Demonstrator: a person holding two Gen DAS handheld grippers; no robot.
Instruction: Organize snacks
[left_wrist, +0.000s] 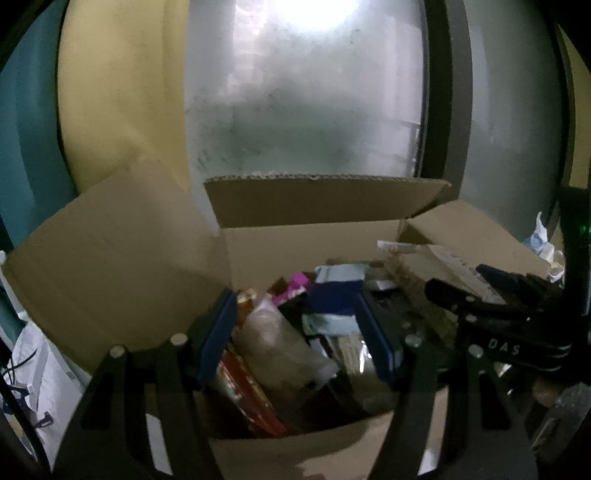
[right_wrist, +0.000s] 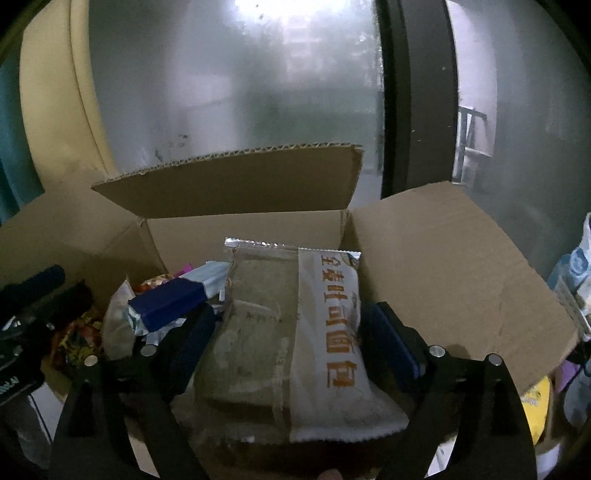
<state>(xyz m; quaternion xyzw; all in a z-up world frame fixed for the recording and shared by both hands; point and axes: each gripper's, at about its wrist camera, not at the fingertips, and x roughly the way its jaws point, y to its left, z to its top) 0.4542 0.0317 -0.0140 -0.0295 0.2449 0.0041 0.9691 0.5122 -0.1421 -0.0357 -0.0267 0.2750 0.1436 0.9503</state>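
Note:
An open cardboard box (left_wrist: 314, 251) holds several snack packs. My left gripper (left_wrist: 295, 328) hangs over it, jaws wide apart and empty, above a clear bag of pale snacks (left_wrist: 280, 343) and a dark blue pack (left_wrist: 334, 295). My right gripper (right_wrist: 288, 332) is shut on a whole-wheat bread pack (right_wrist: 291, 332), clear and white with orange characters, held over the box (right_wrist: 251, 229). That bread pack (left_wrist: 413, 273) and the right gripper (left_wrist: 491, 295) also show at the right of the left wrist view. The blue pack (right_wrist: 170, 302) lies left of the bread.
The box flaps stand open: left flap (left_wrist: 110, 258), back flap (left_wrist: 317, 199), right flap (right_wrist: 454, 273). A frosted glass door (left_wrist: 306, 110) with a dark frame (right_wrist: 402, 103) is behind. A white bag (left_wrist: 33, 376) lies at left; more packs (right_wrist: 535, 402) lie at right.

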